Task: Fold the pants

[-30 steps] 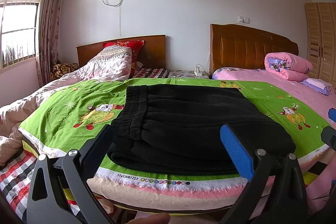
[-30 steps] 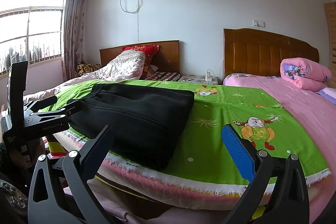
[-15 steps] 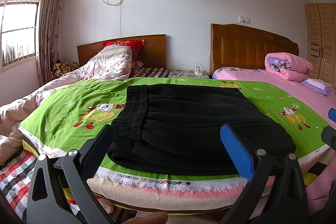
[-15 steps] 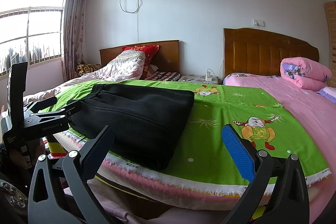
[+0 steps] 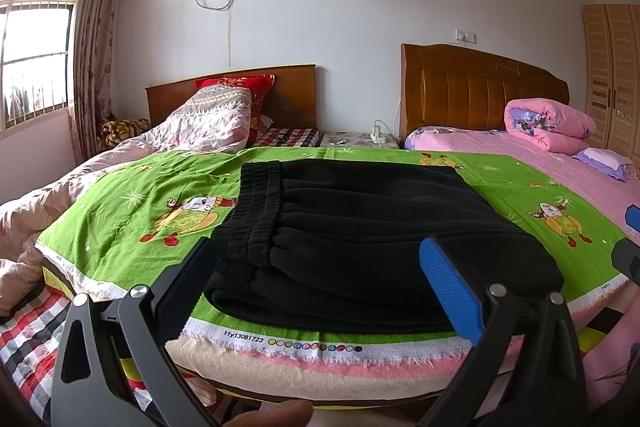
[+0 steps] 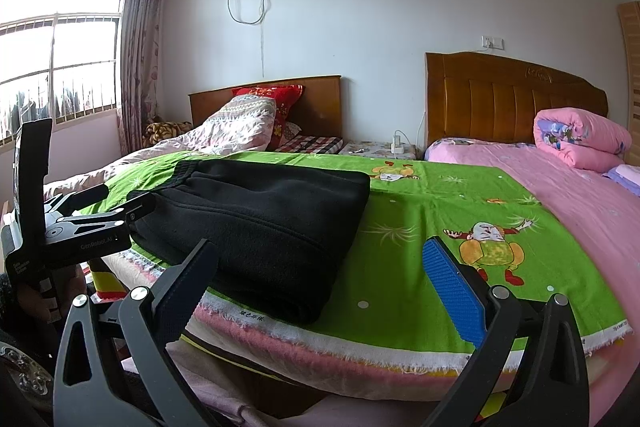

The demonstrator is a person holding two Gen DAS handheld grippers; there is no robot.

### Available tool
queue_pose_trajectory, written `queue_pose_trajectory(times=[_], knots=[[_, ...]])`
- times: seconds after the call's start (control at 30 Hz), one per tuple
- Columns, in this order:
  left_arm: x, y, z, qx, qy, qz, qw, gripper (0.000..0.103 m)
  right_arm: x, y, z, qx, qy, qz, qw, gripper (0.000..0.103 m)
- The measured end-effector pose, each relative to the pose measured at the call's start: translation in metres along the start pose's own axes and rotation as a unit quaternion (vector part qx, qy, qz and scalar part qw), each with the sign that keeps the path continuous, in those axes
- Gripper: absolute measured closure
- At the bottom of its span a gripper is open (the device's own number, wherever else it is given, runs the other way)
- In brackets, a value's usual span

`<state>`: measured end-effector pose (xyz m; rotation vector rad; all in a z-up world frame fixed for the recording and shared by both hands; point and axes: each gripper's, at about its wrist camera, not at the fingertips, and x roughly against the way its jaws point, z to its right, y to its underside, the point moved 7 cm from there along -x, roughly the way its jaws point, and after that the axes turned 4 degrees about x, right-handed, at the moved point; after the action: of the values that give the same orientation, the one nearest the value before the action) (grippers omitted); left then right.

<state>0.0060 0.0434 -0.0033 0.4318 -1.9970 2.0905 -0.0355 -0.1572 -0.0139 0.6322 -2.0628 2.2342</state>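
Nothing had moved since the earlier frames. Nearest us, our left gripper (image 5: 320, 291) and right gripper (image 6: 324, 287) hung with jaws spread wide, gripping nothing. Just beyond lay the black pants (image 5: 360, 235), folded on the green sheet (image 5: 132, 211) near its front edge. Farther back stood two wooden headboards (image 5: 476, 95).

"11y13081723" — green sheet (image 5: 132, 211) selvedge
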Motion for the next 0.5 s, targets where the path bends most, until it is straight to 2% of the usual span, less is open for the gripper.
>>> queue_pose_trajectory(times=[0.5], knots=[[-0.0007,0.0020,-0.0004,-0.007,-0.005,-0.002,1.0000,0.001,0.0007,0.0001,-0.0005,-0.001,0.000,-0.001,1.000,0.004]])
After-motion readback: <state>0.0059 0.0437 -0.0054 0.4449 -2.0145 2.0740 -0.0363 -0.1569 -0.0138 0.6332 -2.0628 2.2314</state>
